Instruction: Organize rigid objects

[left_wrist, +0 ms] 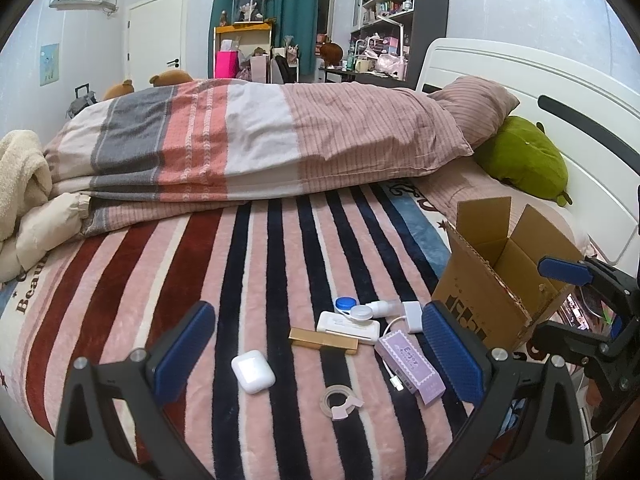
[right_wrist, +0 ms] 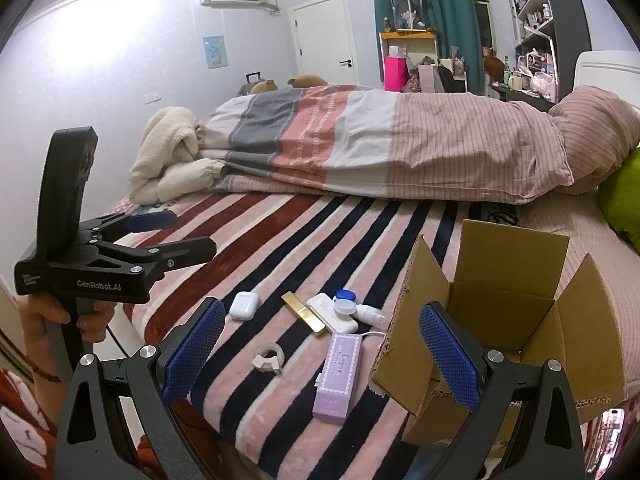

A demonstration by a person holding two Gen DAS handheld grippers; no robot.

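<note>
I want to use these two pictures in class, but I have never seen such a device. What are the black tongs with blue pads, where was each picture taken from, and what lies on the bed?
A person holds a hand-operated grasping tool in each hand; no robot. Each picture comes from a camera on one tool: the left tool and the right tool. Both are open and hold nothing. On the striped blanket lie a white earbud case, a tape roll, a purple box, a gold bar, a contact lens case and a small bottle. An open cardboard box stands beside them.

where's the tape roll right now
The tape roll lies flat on the striped blanket, nearest the camera in both views, between the white earbud case and the purple box.
</note>
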